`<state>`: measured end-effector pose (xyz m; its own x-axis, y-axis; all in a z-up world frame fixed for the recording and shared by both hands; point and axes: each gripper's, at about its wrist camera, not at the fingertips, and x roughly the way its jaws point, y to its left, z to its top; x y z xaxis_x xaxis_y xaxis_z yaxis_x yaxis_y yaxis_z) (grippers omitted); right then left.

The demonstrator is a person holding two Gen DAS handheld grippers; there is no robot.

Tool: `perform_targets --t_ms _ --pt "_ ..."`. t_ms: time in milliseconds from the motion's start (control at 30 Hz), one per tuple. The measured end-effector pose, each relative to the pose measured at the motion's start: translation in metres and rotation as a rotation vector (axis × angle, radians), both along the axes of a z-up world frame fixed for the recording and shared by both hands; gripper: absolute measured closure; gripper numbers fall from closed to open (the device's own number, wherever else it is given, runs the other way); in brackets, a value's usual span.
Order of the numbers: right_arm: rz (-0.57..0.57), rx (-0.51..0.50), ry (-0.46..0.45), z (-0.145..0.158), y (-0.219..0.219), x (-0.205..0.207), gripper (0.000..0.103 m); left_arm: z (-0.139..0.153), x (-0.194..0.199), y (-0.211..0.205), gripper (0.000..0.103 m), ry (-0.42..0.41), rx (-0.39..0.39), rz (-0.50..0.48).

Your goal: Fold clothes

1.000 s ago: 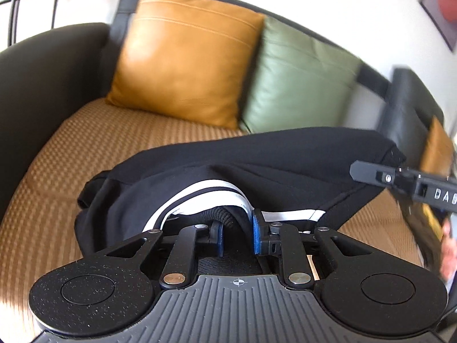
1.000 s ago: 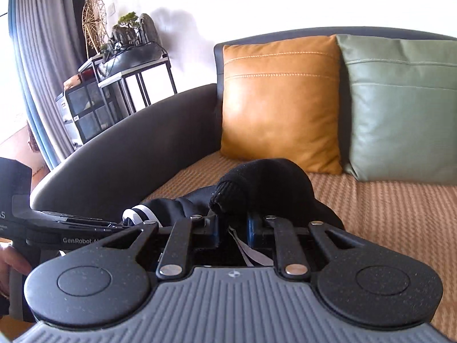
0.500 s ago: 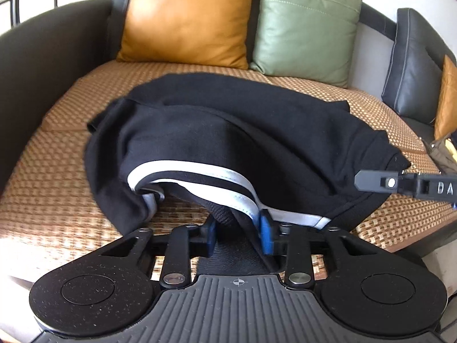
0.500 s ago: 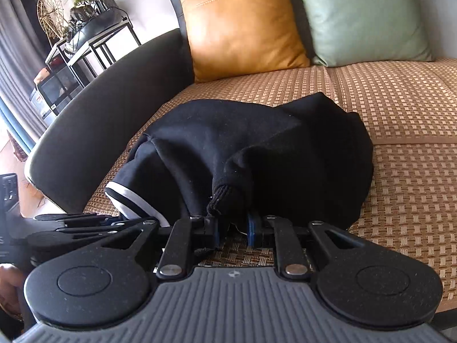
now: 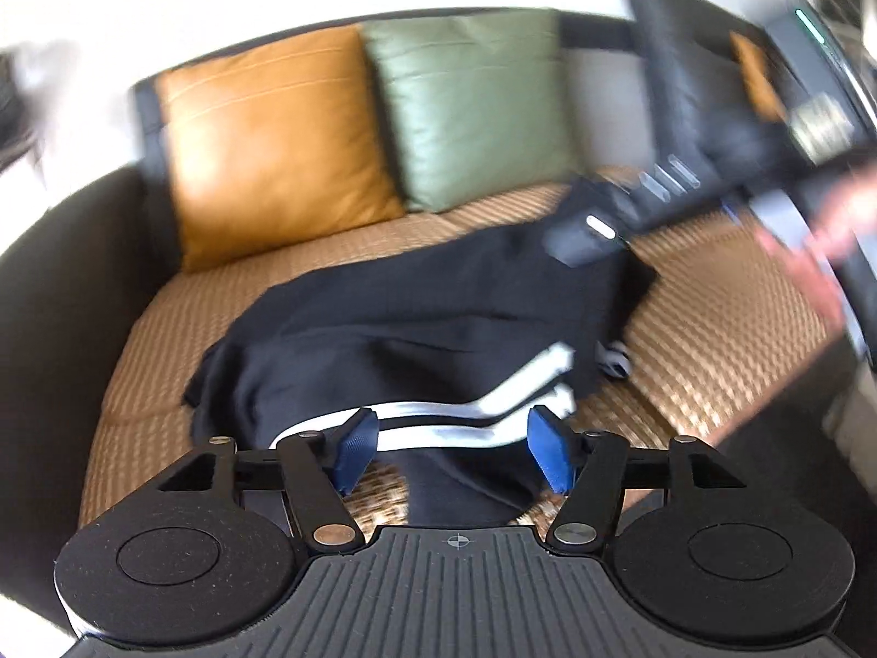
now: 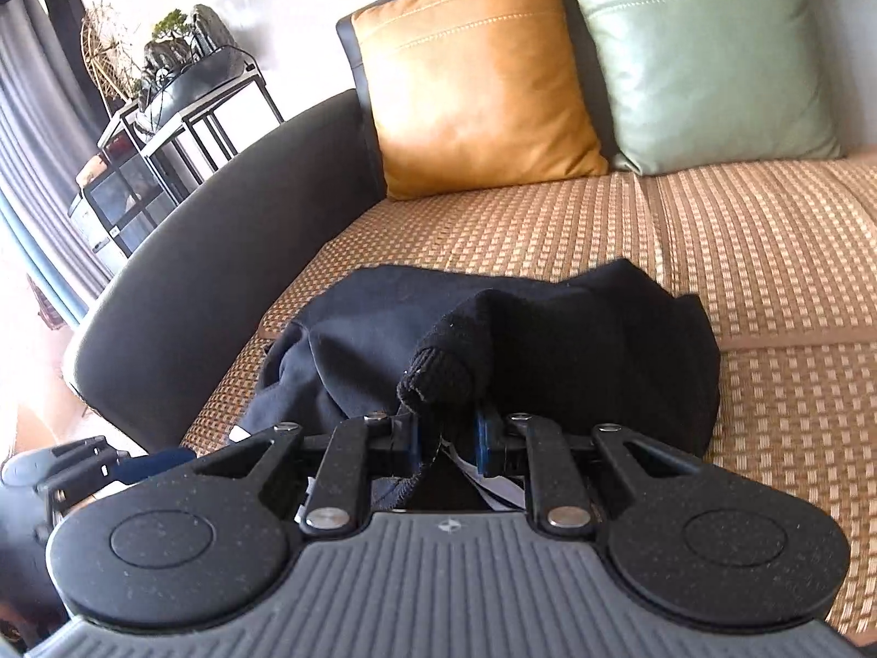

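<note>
Black knit garment [image 6: 548, 329] rumpled on woven sofa mat [image 6: 740, 241].

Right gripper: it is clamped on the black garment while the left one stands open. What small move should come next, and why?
Probably open the right gripper and let go. It is shut on a bunched fold of the black garment, which already lies on the sofa seat. The left gripper has just been opening; its pads stand apart, pressing nothing, with the white stripes lying between them.

A black garment [image 5: 416, 318] with white stripes lies crumpled on the near part of the woven sofa seat. A ribbed cuff [image 6: 438, 373] pokes up at its near edge. Possibly a jacket; the blur hides details.
</note>
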<state>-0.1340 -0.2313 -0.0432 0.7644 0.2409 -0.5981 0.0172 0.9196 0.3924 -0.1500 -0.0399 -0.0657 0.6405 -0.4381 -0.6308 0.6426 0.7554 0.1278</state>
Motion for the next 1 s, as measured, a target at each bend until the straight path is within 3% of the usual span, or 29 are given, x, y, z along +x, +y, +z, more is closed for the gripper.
perform_targets --t_ms 167,367,400,433,533,600,700,867,1000 --pt "0.002 -0.009 -0.020 0.012 0.002 0.010 0.082 -0.023 0.001 -0.038 0.029 -0.074 0.108 -0.061" --pt "0.006 -0.020 -0.027 0.020 0.000 0.016 0.082 -0.029 0.015 -0.056 0.029 -0.063 0.093 -0.038" --pt "0.008 -0.020 -0.026 0.019 0.000 0.017 0.082 -0.028 0.018 -0.056 0.046 -0.056 0.084 -0.040" --pt "0.009 -0.020 -0.023 0.018 -0.001 0.018 0.082 -0.027 0.022 -0.055 0.074 -0.025 0.063 -0.052" --pt "0.008 -0.013 -0.016 0.013 -0.002 0.019 0.081 -0.022 0.036 -0.048 0.090 0.056 -0.030 -0.026" --pt "-0.004 -0.010 -0.015 0.010 -0.004 0.019 0.078 -0.014 0.048 -0.035 0.094 0.118 -0.124 0.013" --pt "-0.020 0.001 -0.018 0.008 -0.007 0.018 0.063 -0.001 0.064 -0.017 0.097 0.190 -0.237 0.069" --pt "-0.037 0.034 -0.038 0.008 -0.013 0.008 0.044 0.023 0.080 -0.005 0.097 0.190 -0.305 0.109" --pt "-0.055 0.036 -0.061 0.004 -0.015 -0.010 0.040 0.043 0.092 -0.009 0.097 0.151 -0.306 0.127"
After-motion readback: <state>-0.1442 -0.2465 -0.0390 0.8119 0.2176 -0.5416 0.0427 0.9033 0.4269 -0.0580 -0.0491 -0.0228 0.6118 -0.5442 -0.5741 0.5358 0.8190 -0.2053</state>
